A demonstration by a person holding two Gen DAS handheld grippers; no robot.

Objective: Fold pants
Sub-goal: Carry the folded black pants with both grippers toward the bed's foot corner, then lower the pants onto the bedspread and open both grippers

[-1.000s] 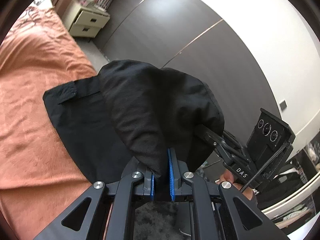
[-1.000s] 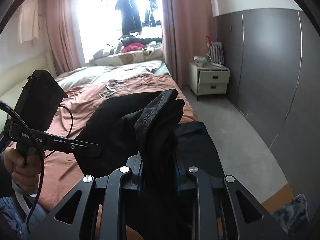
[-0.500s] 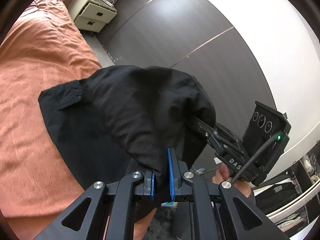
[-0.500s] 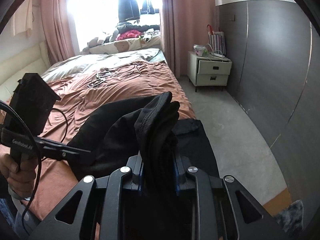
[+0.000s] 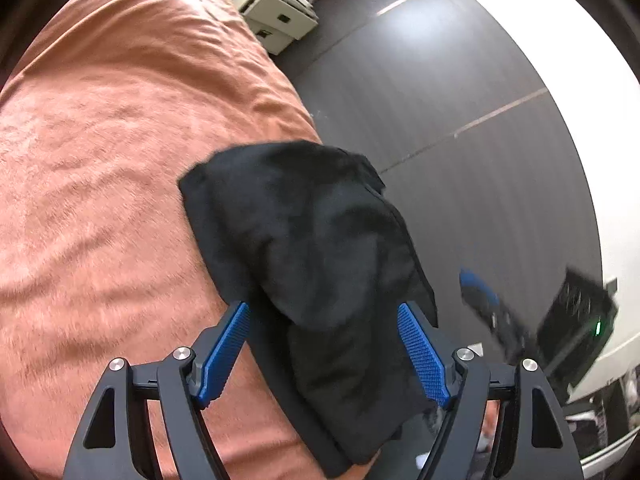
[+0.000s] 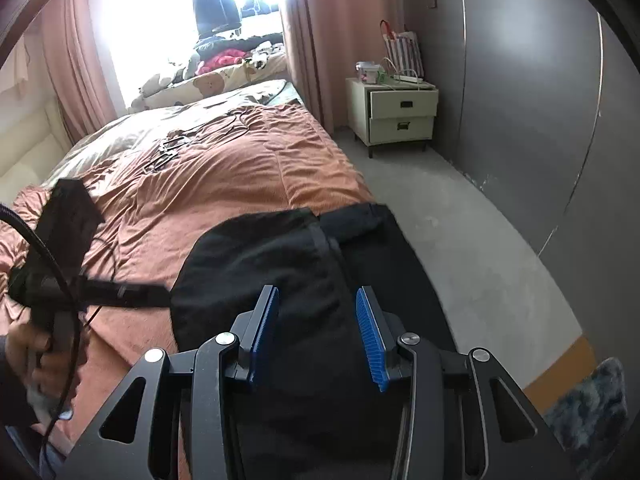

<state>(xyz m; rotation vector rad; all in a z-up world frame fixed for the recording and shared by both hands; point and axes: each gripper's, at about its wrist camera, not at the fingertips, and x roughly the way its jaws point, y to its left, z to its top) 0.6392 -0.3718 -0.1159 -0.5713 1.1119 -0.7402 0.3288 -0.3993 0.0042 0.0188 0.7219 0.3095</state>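
Pants (image 5: 320, 248) folded at bed (image 5: 100, 160) edge, both grippers spread.

1. Bed with rust-orange cover (image 6: 248, 168) fills left and centre.
2. Cream two-drawer nightstand (image 6: 396, 114) at far right, against dark grey panelled wall (image 6: 520, 100).
3. Grey floor (image 6: 460, 232) right of bed.
4. Far window (image 6: 160, 20) overexposed, pink curtains (image 6: 316, 32) beside it.
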